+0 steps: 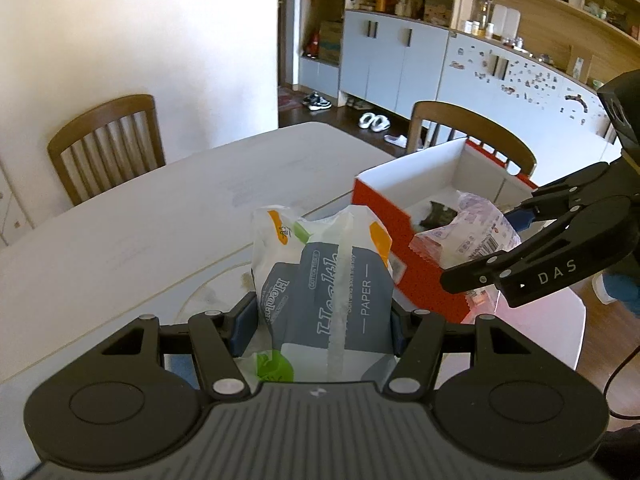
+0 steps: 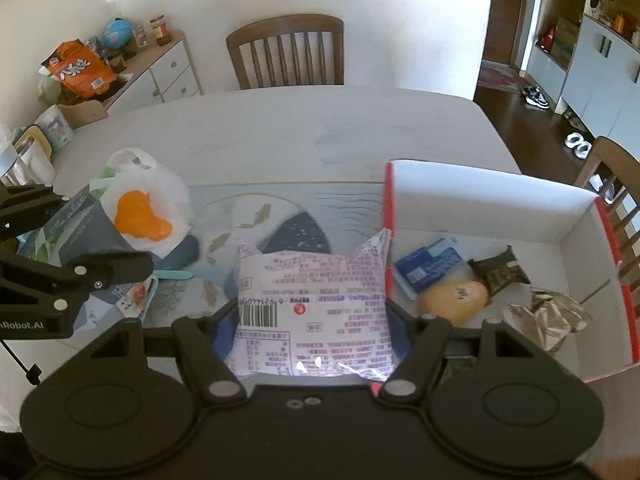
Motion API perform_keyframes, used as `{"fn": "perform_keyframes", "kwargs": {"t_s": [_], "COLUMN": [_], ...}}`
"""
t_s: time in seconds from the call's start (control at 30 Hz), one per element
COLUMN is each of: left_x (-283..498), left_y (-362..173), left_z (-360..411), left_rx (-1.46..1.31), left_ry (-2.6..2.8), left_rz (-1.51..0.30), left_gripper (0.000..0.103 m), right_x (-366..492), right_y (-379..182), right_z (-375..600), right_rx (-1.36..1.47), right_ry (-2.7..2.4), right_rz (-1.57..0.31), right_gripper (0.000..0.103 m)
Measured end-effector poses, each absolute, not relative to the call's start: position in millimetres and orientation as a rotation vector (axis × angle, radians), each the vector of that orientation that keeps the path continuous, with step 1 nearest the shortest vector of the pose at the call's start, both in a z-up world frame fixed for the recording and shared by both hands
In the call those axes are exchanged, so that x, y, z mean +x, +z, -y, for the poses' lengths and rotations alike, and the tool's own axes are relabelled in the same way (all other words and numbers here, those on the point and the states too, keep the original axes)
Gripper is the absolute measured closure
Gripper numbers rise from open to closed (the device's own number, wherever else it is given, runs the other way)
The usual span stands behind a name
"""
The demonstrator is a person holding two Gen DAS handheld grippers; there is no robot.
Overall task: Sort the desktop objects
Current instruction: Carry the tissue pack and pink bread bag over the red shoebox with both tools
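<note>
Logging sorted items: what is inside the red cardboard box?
Inside the red cardboard box: a blue card packet, a tan rounded item, a dark wrapper, crumpled foil. The near corner is hidden behind the right claw.

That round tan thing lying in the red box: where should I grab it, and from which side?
Grip the tan round item across its widest middle, coming from above: the red box walls block side approach, and the blue card and dark wrapper crowd its far side.

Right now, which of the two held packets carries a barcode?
The purple-printed packet in the right hand-held gripper; the left hand-held gripper's grey tissue pack shows none.
</note>
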State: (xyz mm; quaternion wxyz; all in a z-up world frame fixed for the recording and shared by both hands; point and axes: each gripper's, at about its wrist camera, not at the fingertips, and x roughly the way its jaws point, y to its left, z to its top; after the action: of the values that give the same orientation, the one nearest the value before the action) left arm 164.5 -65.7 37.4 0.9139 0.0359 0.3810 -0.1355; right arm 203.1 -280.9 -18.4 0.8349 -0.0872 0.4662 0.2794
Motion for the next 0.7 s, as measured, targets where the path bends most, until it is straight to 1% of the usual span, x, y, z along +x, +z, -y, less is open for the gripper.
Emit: {"fn": "perform_keyframes", "kwargs": {"t_s": [0.7], "left_x": [220], "left_y": [26], "left_z": [176], "left_rx": [0.094], "left_ry": [-0.338], "left_rz": [-0.813], "left_gripper": [0.042], "right_x": [258], "right_y": [-29], "right_z": [378], "right_rx": [-0.184], "right_ry": [0.558], "right_rz": [-1.025], "right_gripper": [0.031]}}
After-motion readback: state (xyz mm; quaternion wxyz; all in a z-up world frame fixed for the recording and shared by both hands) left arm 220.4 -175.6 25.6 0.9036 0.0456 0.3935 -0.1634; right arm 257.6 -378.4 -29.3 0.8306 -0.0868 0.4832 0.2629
